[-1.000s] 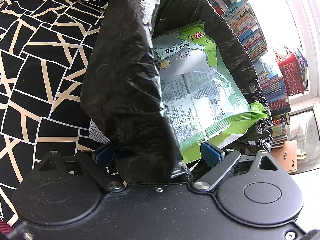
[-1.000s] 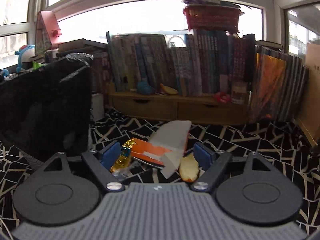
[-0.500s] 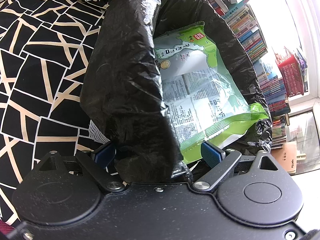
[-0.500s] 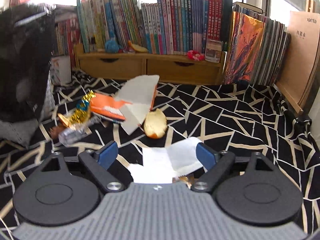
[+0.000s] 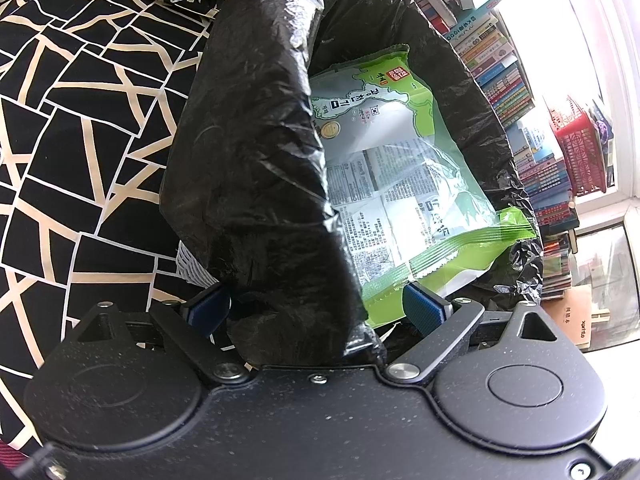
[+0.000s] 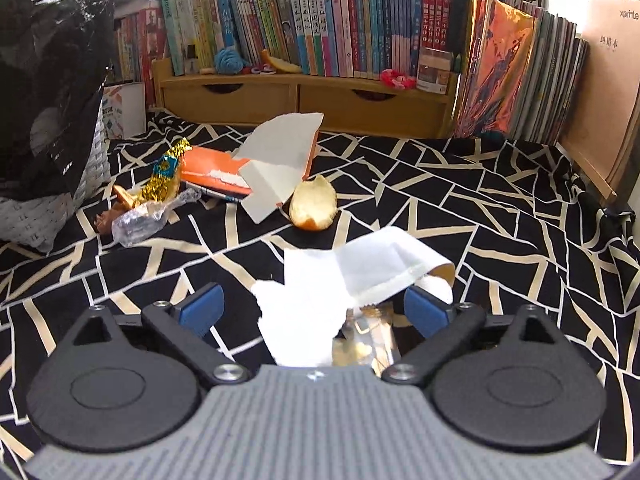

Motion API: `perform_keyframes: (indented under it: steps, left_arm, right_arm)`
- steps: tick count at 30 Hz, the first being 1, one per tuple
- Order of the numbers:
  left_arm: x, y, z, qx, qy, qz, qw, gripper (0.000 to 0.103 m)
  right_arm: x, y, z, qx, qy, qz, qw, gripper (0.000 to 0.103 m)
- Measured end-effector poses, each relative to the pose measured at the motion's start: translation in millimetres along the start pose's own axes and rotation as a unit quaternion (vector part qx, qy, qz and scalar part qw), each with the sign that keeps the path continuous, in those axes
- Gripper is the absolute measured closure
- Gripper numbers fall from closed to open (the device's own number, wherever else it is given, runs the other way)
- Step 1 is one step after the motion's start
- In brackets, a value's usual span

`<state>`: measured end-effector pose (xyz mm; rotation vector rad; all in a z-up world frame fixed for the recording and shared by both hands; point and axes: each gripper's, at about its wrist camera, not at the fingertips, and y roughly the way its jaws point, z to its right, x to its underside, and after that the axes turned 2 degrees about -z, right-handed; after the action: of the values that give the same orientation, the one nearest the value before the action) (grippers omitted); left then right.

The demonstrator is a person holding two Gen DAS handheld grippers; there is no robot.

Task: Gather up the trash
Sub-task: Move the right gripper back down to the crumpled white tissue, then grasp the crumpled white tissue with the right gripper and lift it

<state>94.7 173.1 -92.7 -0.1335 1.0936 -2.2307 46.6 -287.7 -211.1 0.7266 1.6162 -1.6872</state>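
Right wrist view shows the right gripper (image 6: pixel 312 308) low over the black-and-cream patterned cloth (image 6: pixel 500 208), its jaws about as wide as they go after having just been opening, with a torn white paper scrap (image 6: pixel 320 292) lying between the blue pads, neither of which presses on it, so nothing is held yet. Something gold and shiny lies partly under the paper; what it is cannot be told. Farther on lie a folded white and orange card (image 6: pixel 276 168), a piece of orange peel (image 6: pixel 314 208), a gold foil wrapper (image 6: pixel 166 176) and a clear plastic wrapper (image 6: pixel 148 220), all near one another. The black trash bag (image 6: pixel 48 80) stands at the left, lining a white basket. In the left wrist view the left gripper (image 5: pixel 316 308) has its jaws wide around the bag's rim (image 5: pixel 260 160); whether the pads truly pinch the plastic cannot be told. A green snack packet (image 5: pixel 392 184) already sits inside. The step in hand looks to be taking up the paper: lower the pads to the cloth on either side of the scrap, close where it stands up in a crease so that thin paper bunches rather than slips, and avoid catching the cloth.
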Motion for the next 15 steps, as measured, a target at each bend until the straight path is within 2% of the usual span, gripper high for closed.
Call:
perform_keyframes:
  steps: [7, 15]
  left_arm:
    - [-0.1, -0.2, -0.4, 0.000, 0.000, 0.000, 1.0000, 0.010]
    - [0.0, 0.0, -0.5, 0.000, 0.000, 0.000, 1.0000, 0.010]
  right_arm:
    - [9.9, 1.3, 3.1, -0.030, 0.009, -0.001, 1.000, 0.007]
    - [13.5, 1.8, -17.6, -0.021, -0.055, 0.009, 0.998, 0.012]
